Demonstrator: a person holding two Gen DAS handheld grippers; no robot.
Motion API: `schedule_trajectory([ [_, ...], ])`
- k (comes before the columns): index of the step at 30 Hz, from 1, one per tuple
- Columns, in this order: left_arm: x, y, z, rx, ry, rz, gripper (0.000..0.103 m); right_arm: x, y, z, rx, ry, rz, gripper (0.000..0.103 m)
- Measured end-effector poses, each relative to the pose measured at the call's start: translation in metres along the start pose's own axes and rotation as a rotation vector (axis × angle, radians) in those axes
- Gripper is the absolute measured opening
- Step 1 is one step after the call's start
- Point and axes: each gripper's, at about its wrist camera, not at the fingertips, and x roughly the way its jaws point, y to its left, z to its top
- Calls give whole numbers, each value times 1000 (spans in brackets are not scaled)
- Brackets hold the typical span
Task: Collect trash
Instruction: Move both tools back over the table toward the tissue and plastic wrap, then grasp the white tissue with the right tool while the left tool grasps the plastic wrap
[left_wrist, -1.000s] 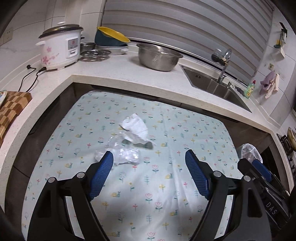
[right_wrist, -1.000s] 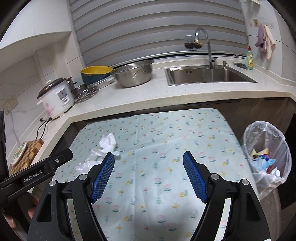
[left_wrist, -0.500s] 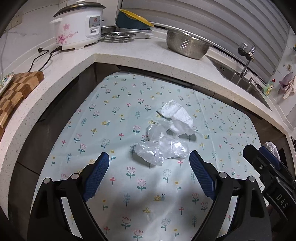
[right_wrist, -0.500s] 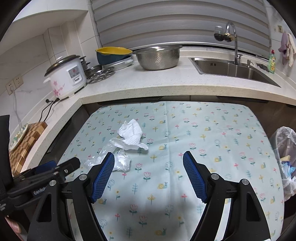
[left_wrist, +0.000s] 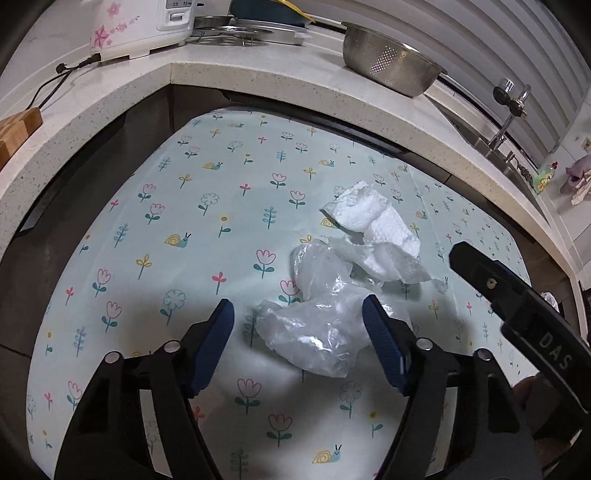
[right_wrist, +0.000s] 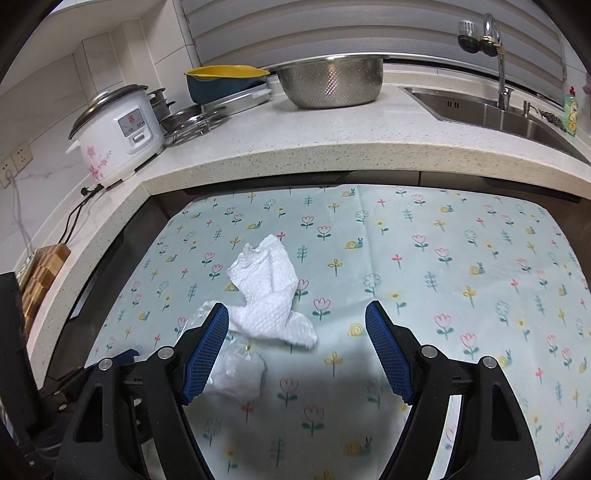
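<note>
A crumpled clear plastic bag (left_wrist: 317, 325) lies on the flowered tablecloth (left_wrist: 207, 206), touching a crumpled white paper towel (left_wrist: 376, 229) just beyond it. My left gripper (left_wrist: 297, 321) is open, low over the table, with the plastic bag between its blue pads. My right gripper (right_wrist: 297, 325) is open and empty; the paper towel (right_wrist: 269, 291) lies between and just beyond its pads, and the plastic bag (right_wrist: 236, 373) is behind its left pad. The right gripper's body shows in the left wrist view (left_wrist: 524, 314).
A stone counter (right_wrist: 332, 147) wraps the table's far and left sides, holding a rice cooker (right_wrist: 118, 136), a steel colander (right_wrist: 328, 81), a yellow and blue bowl (right_wrist: 221, 81) and a sink (right_wrist: 491, 110). A wooden board (right_wrist: 40, 266) lies at left.
Both grippers moved down and forward toward the trash. The plastic bag now sits between the left pads, and the paper towel has come between the right pads. The bin has left the right view.
</note>
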Motion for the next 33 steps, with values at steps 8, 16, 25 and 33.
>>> schedule_trajectory([
  [8, 1, 9, 5, 4, -10, -28, 19, 40, 11, -4, -6, 59, 36, 71],
  [16, -4, 10, 7, 3, -22, -24, 12, 47, 12, -12, -10, 98, 64, 11],
  [25, -28, -17, 5, 30, -44, -43, 11, -6, -12, -7, 14, 28, 52, 9],
  [33, -63, -70, -3, 101, -84, -87, 10, -70, -45, -9, 44, -43, 20, 9],
])
